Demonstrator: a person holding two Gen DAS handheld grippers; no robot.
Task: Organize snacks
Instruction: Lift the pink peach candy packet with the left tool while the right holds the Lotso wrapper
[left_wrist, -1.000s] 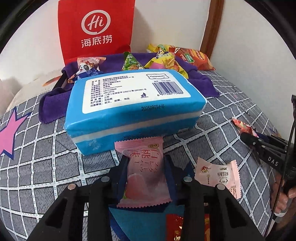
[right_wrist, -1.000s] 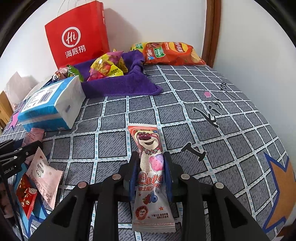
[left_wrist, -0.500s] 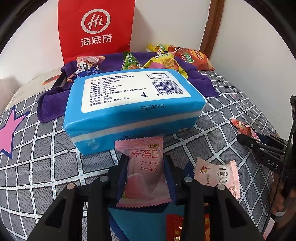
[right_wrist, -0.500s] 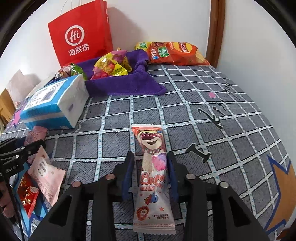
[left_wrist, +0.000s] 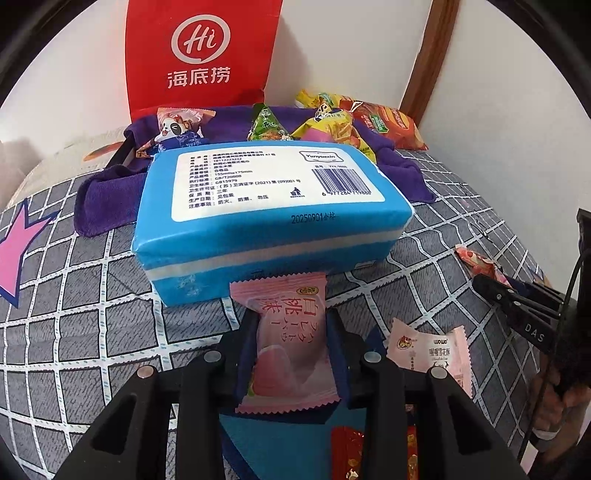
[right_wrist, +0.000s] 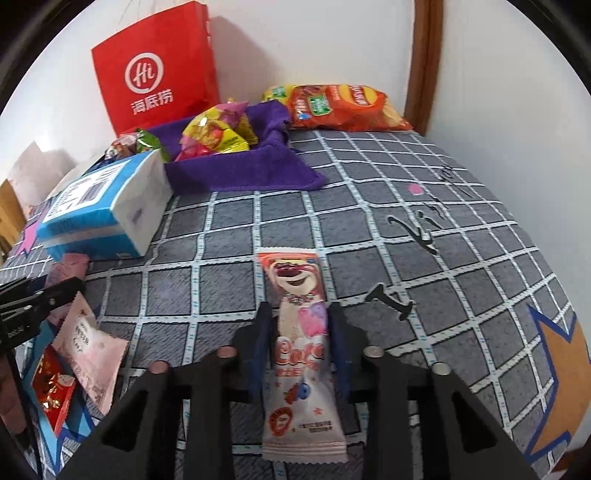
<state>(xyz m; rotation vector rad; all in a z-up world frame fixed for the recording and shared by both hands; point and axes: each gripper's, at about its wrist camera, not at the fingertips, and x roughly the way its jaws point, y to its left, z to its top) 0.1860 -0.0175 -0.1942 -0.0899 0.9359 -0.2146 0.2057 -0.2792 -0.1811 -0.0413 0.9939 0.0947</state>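
Observation:
My left gripper (left_wrist: 291, 325) is shut on a pink peach-flavour snack packet (left_wrist: 288, 343), just in front of a blue tissue pack (left_wrist: 266, 218). My right gripper (right_wrist: 297, 321) stands around a long pink bear-print snack bar (right_wrist: 301, 343) lying on the grey checked cloth; its jaws are slightly apart from the wrapper. A purple towel (right_wrist: 240, 170) at the back holds several snack bags (right_wrist: 214, 133). A pink-white snack packet (left_wrist: 432, 350) lies right of my left gripper.
A red paper bag (left_wrist: 199, 55) stands against the back wall. An orange chip bag (right_wrist: 343, 107) lies at the back by a wooden post. A red packet (right_wrist: 51, 387) lies on a blue sheet at the near left. The bed's right side drops off near the wall.
My right gripper's jaws have opened a little around the bear-print bar, which now lies on the cloth. My left gripper has kept its hold on the pink packet and barely moved.

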